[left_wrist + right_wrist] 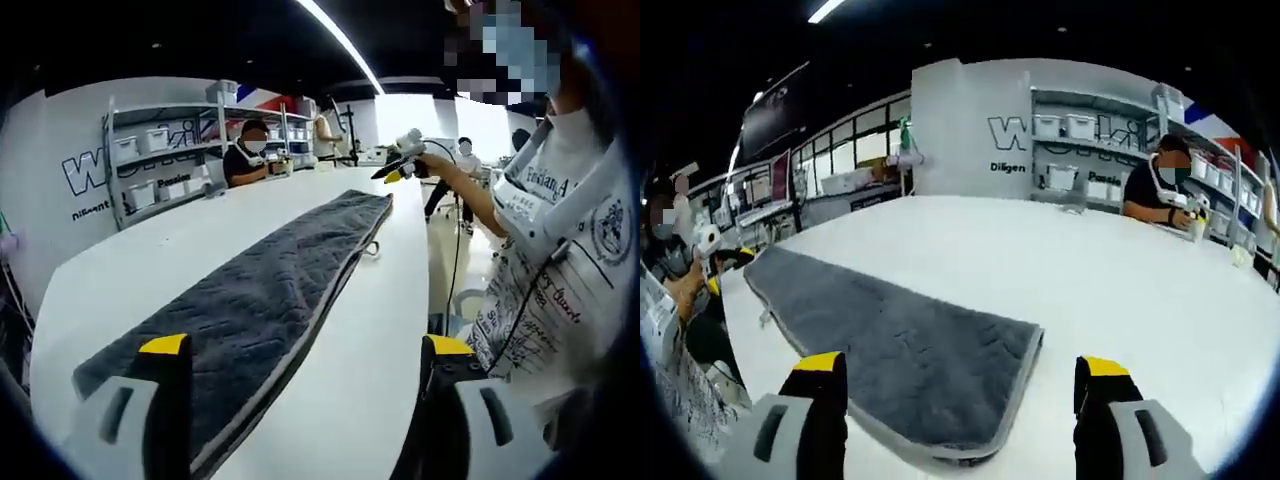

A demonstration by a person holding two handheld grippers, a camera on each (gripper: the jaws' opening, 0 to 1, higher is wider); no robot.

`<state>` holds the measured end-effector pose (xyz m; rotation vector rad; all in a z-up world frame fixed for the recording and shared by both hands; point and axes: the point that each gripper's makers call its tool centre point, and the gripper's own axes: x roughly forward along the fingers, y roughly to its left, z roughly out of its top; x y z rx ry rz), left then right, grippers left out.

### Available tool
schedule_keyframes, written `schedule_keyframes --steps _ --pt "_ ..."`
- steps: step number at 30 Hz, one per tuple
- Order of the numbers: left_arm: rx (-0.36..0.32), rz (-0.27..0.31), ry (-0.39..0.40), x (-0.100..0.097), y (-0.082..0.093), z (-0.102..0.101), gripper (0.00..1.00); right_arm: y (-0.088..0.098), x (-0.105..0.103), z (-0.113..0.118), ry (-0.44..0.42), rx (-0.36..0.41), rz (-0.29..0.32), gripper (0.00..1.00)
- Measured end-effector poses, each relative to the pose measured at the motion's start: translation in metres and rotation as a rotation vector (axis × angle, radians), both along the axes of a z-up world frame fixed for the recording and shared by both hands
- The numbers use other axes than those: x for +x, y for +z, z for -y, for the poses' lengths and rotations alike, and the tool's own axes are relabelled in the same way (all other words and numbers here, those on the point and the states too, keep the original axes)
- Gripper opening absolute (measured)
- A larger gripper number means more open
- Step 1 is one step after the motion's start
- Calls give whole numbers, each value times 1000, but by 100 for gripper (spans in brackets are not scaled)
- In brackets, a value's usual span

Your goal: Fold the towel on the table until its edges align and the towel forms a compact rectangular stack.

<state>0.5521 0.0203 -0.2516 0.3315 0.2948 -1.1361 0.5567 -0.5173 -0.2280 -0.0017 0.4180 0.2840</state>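
Observation:
A long dark grey towel, folded lengthwise into a strip with a lighter hem, lies flat on the white table. My left gripper hovers open over one short end, its yellow-tipped jaws wide on either side of the strip. At the far end the right gripper is held in a hand just above the towel's corner. In the right gripper view the towel runs away to the left over the table. My right gripper is open above its near end, and the left gripper sits beyond the far end.
The person holding the grippers stands at the table's long edge in a white printed shirt. Another person sits at the far side. Shelves with white bins line the wall behind. Wide bare tabletop lies beside the towel.

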Motion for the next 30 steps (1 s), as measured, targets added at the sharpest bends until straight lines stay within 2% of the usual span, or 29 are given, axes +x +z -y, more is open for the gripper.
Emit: schedule_keyframes --steps 2,5,6,9,11,17,20,23,24,27,30 --pt "4 -1 6 0 -1 -1 99 4 11 15 -59 50 8 88" --pt "-7 -1 14 0 0 -2 99 0 27 30 -81 36 -9 62" --pt "-12 -2 17 -1 1 -3 99 -7 32 36 -89 14 -38 57" --pt "-9 -4 25 -3 -1 -6 99 -28 40 44 -90 -37 -127 53" --pt "-6 -7 31 -4 -2 -9 99 -38 45 44 -79 -49 -162 46" --pt "-10 -11 48 -5 -3 -15 99 -52 55 32 -67 0 -181 30" --pt "-6 -10 55 -5 -4 -18 99 -59 57 29 -63 4 -204 30" --pt "-11 -7 63 -6 -3 -21 99 -66 57 34 -76 -27 -231 31" --pt "-14 -7 63 -7 -3 -21 99 -69 54 28 -76 -27 -235 30" --pt "-17 -8 65 -8 -4 -22 99 -70 54 22 -66 6 -234 25" --pt "-13 -11 66 -8 -7 -24 99 -70 56 26 -73 30 -232 20"
